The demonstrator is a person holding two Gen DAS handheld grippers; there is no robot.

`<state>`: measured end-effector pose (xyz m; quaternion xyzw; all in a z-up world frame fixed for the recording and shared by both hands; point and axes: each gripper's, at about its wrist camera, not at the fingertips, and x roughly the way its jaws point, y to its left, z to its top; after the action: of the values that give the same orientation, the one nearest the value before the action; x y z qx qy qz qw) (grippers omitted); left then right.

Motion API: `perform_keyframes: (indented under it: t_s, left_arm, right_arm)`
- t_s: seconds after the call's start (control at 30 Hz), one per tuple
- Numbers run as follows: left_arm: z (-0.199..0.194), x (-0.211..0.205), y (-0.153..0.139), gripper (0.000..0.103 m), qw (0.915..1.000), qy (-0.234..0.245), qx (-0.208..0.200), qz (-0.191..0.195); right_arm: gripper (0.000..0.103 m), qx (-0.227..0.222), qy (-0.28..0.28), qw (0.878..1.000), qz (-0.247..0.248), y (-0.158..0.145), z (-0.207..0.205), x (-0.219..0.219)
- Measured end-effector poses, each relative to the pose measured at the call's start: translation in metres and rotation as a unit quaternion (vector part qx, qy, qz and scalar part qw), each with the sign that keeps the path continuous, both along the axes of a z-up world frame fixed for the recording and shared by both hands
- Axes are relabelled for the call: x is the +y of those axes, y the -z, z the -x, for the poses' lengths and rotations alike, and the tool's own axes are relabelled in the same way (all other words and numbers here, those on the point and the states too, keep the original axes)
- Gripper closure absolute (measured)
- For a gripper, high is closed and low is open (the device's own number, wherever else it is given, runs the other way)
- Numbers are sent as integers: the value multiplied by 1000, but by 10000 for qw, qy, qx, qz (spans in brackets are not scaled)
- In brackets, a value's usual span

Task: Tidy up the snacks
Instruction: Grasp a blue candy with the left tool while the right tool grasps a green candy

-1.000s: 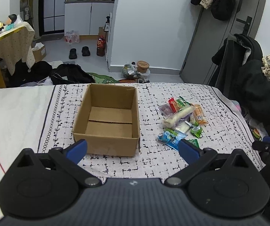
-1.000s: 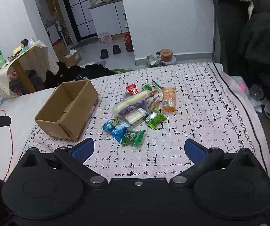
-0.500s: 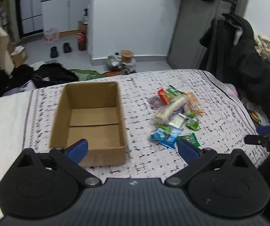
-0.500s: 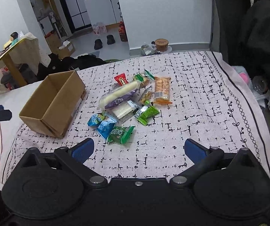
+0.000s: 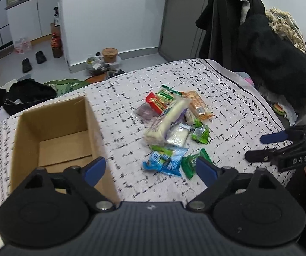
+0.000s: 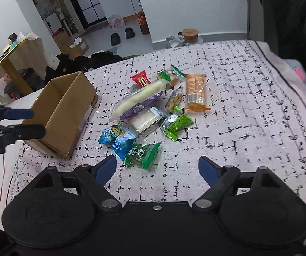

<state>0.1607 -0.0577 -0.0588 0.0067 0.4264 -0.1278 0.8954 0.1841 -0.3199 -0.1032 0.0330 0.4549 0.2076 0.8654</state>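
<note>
A heap of wrapped snacks point(image 6: 153, 108) is lying on a bed cover point(image 6: 249, 111) printed with black dashes, well to the right of an open cardboard box point(image 6: 67, 108) that is sitting empty on the same cover. In the heap, a long white roll in a clear and purple wrapper point(image 6: 140, 98) is resting slantwise across the middle, with a red packet point(image 6: 141, 80) and a green-edged packet point(image 6: 170, 75) beyond it and an orange pack of crackers point(image 6: 195, 91) lying to its right. Nearer the cameras, a clear-wrapped white block point(image 6: 146, 121), a bright green sachet point(image 6: 177, 125), two blue packets point(image 6: 118, 138) and a dark green packet point(image 6: 142, 153) are spreading out at the front edge. The left gripper point(image 5: 150, 169) is hovering above the near corner of the box and the blue packets, its jaws closing but wide apart with nothing clamped between them. The right gripper point(image 6: 157, 169) is hanging just in front of the dark green packet, its jaws likewise closing, apart and gripping nothing. Beyond the bed, dark coats point(image 5: 259, 42) are hanging by a grey door point(image 5: 182, 10), and black slippers point(image 6: 123, 36) are lying on the floor.
</note>
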Motion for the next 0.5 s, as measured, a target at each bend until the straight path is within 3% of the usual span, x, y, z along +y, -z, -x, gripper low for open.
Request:
perform_keyframes:
  t_s: [0.33, 0.5]
  left_arm:
    - [-37, -24, 39, 43, 9996, -71, 251, 103]
    - [-47, -38, 59, 52, 9993, -21, 381, 45]
  right_arm:
    - [38, 449, 141, 9985, -284, 19, -31, 12]
    - [39, 646, 231, 9972, -286, 34, -43, 20]
